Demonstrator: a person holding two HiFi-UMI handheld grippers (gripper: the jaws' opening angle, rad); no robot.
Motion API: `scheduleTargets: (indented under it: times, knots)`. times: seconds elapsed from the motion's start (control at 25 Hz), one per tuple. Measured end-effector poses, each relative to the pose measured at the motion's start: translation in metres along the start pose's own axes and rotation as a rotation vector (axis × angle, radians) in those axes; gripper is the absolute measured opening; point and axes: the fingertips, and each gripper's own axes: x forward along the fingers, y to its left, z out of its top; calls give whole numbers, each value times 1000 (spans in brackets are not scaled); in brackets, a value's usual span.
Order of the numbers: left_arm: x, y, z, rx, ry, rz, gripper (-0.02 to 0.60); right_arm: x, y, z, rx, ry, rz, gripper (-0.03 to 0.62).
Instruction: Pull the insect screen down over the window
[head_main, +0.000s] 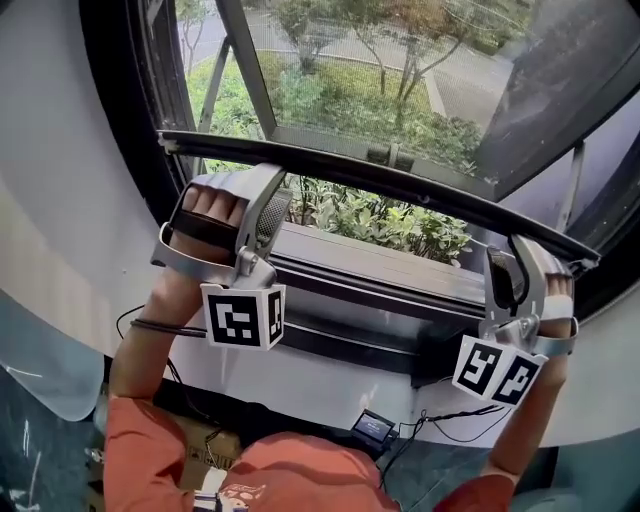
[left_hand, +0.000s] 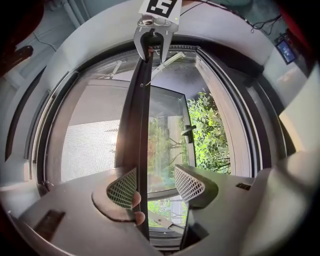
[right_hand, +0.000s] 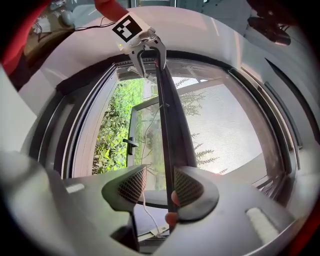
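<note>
Black insect screen bar (head_main: 400, 188) partway down the window (head_main: 350, 60), your left gripper (left_hand: 155, 182) and right gripper (right_hand: 160, 185) straddling it, both jaws spread.

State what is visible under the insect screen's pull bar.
Green shrubs and the window sill show beneath the pull bar; the left gripper and right gripper hide the rest.

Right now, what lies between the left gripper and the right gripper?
The insect screen's dark metal pull bar spans from the left gripper to the right gripper; the head view shows it.
</note>
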Motion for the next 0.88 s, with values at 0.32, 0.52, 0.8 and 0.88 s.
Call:
scheduleTargets:
  times: [0.32,0.52,0.8,0.88]
  knots:
    - [-1,-5,-1,-11,-1,-45,225,0,4,1,8,6,32,181]
    - [-3,-19,-2,-15,-9,-105,225,0,16,1,9,18,98,181]
    - [-4,-25,-5,-31,-15,-123,225,-1,20,5,31,17,109,181]
    - [-5,-30,-5,-31,-15,-134,225,0,26,5,35,23,129,181]
